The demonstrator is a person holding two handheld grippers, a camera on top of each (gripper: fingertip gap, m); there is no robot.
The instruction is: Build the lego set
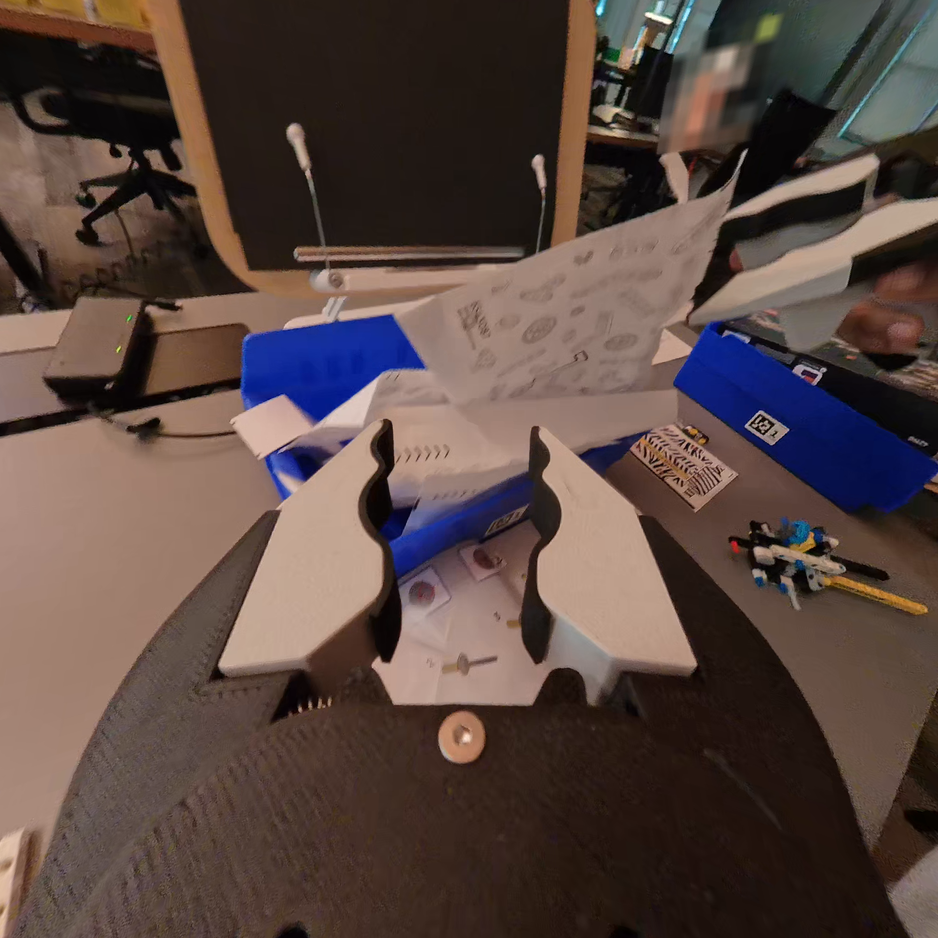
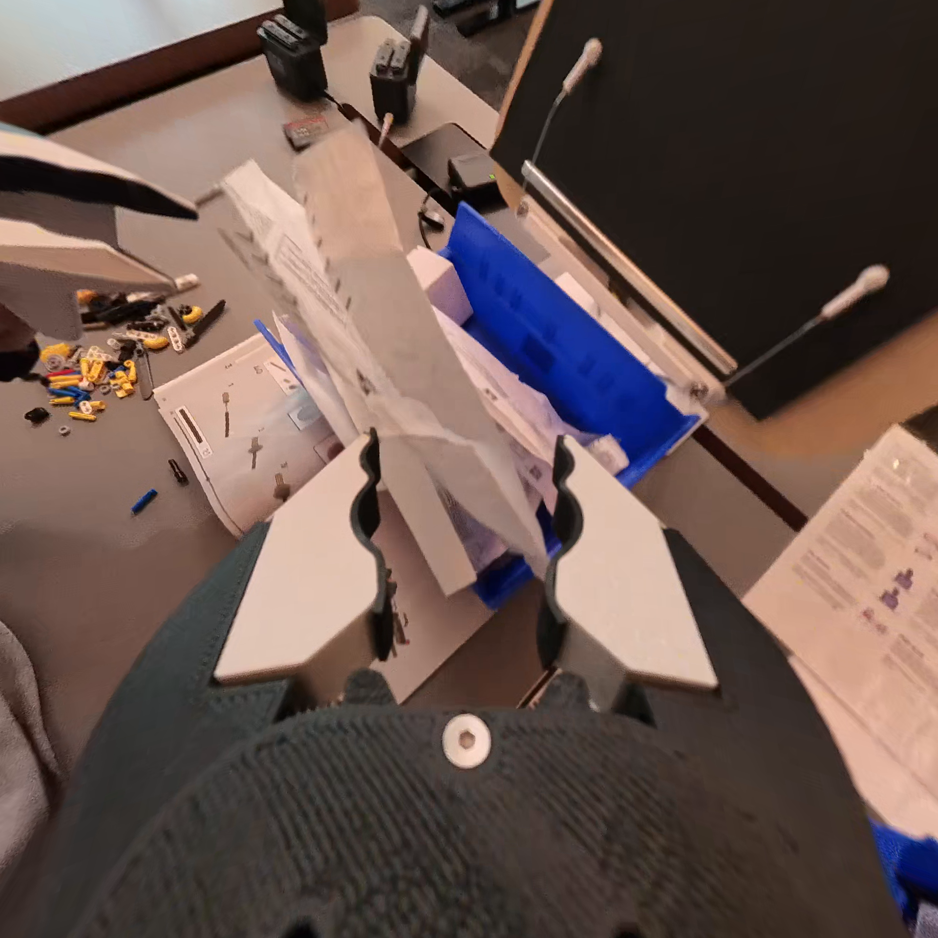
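Looking around, the grey surface (image 1: 101,507) sits in an office with a black board (image 1: 375,127) at 12 o'clock. A blue bin (image 1: 330,365) stuffed with paper sheets (image 1: 573,325) fills the middle. A half-built lego model (image 1: 792,558) lies at 3 o'clock with bare room around it. Loose lego pieces (image 2: 96,365) lie at 9 o'clock of the right claw (image 2: 464,502). The left claw (image 1: 462,487) hovers spread wide, holding nothing. The right claw is spread too, with paper loose between its fingers.

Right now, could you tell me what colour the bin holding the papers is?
Blue: the bin, best in the right wrist view.
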